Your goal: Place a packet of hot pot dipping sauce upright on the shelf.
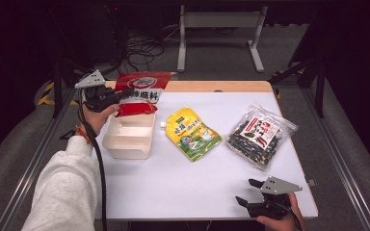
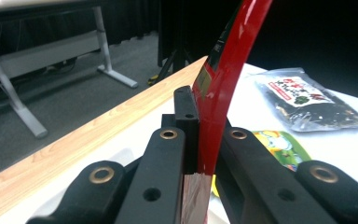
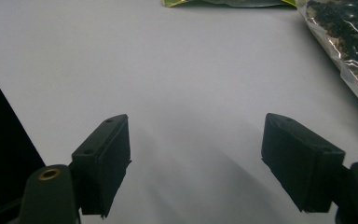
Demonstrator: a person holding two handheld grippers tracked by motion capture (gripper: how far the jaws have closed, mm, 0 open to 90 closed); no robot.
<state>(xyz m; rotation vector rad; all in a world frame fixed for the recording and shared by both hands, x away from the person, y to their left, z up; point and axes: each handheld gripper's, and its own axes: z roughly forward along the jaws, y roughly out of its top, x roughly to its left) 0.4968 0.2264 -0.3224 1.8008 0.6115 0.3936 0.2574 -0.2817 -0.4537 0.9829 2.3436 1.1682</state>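
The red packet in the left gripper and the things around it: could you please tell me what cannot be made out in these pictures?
- Red packet: its print is too small in the high view; the left gripper view shows it edge-on.
- White container: the packet and left gripper cover its far end in the high view.
- Dark snack bag: cut off by the right gripper view's edge.

Bright tabletop, dark room around us

We see the tabletop (image 1: 183, 183) evenly lit from overhead; soft shadows fall under the right gripper's jaws, glare streaks the red pouch (image 2: 223, 79), near jaws blur.
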